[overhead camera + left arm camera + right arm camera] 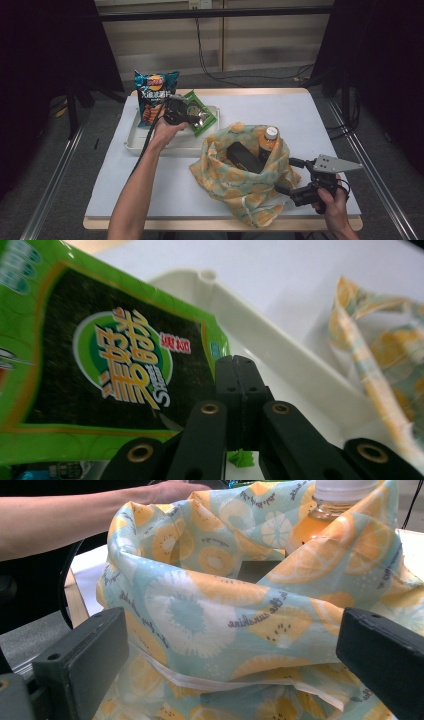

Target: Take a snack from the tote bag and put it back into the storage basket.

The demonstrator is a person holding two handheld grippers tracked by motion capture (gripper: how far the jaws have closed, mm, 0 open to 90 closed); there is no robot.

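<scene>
Left gripper (239,377) has its jaws fully closed on the edge of the green seaweed snack packet (100,365); a scrap of green film pokes out below the pads. Packet sits in the white tray (134,141) at the far left of the desk (150,190), leaning beside the blue chip bag (152,95).

Handling guess: very light, thin crinkly foil-type film, crisp sheets inside, so fragile to squeeze. Film is slick; a pinch on the flat seal edge is the right spot, not across the body. Expect it to flop and swing from one corner when lifted, so move slowly.

Right gripper (306,186) stands with jaws wide apart, nothing between the pads, just in front of the citrus-print cloth bag (225,610) near the desk's front right. Bag is soft and slumps; the rim needs holding open. Inside it: an orange drink bottle (269,141) upright and a dark box (243,156). Drop the packet beside them, not under.
</scene>
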